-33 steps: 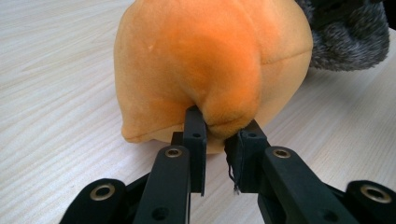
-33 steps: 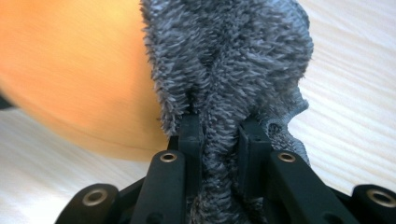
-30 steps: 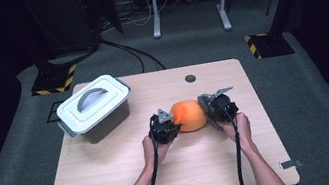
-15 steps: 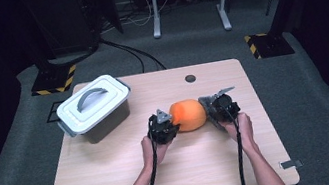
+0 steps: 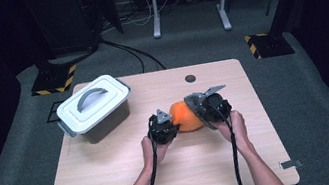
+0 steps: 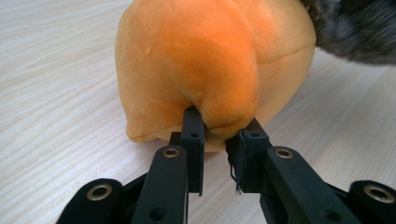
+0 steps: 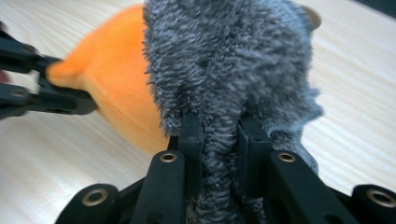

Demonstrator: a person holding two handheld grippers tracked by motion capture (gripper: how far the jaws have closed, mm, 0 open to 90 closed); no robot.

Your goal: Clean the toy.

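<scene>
Plush toy [image 5: 184,116] on wood tbl [image 5: 115,171], dark rm.

High view looks down; tool views — close — share the plush toy [image 6: 210,70].

Grey carpet floor [image 5: 318,112], dark surroundings.

A lab or recording studio: dark curtains, grey carpet, hazard-striped stand bases [image 5: 54,78] and floor cables [image 5: 133,54] behind the counter [image 5: 116,181].
</scene>
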